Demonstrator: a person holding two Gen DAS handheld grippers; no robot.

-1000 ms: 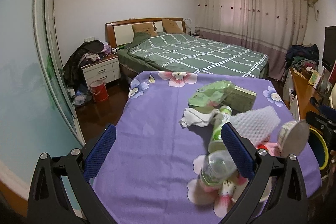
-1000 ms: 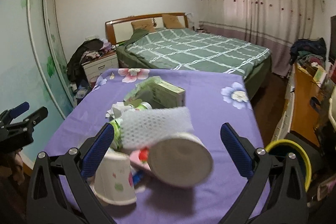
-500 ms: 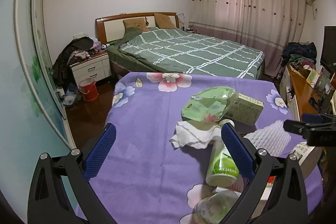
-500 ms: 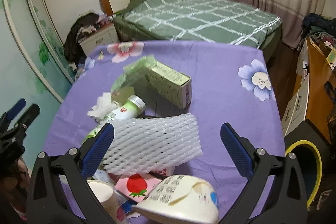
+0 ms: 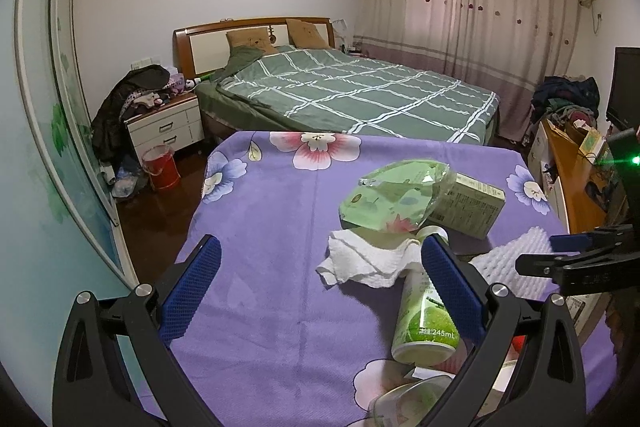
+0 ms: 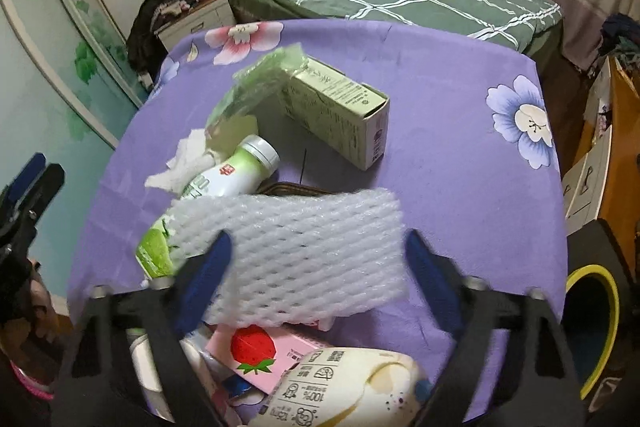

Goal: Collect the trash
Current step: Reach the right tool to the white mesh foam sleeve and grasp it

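**Operator:** Blue pads on my right gripper (image 6: 316,267) are closing around the white foam net (image 6: 292,251). It sits between the fingers (image 6: 430,277), but I can't say the pads are pressing it yet.

**Observer:** And the left?

**Operator:** My left gripper (image 5: 318,287) is wide open and holds nothing. Its right pad sits just in front of the green bottle (image 5: 424,323), with the crumpled tissue (image 5: 360,261) between the fingers, farther out.

**Observer:** What worries you?

**Operator:** The net is soft and springy, so I judge it could fold and slip out instead of lifting. It also lies across the bottle and over the strawberry carton (image 6: 260,351), so a deep bite might snag those and drag them. The white cup (image 6: 352,387) is right under my fingers and looks easy to knock.

**Observer:** Where does the rest lie?

**Operator:** Beyond the net, the bottle, then the green box (image 6: 340,111) with the plastic bag (image 6: 260,87) against it, all on the purple tablecloth (image 6: 440,131). A yellow-rimmed bin (image 6: 596,323) stands beside the table, to the right.
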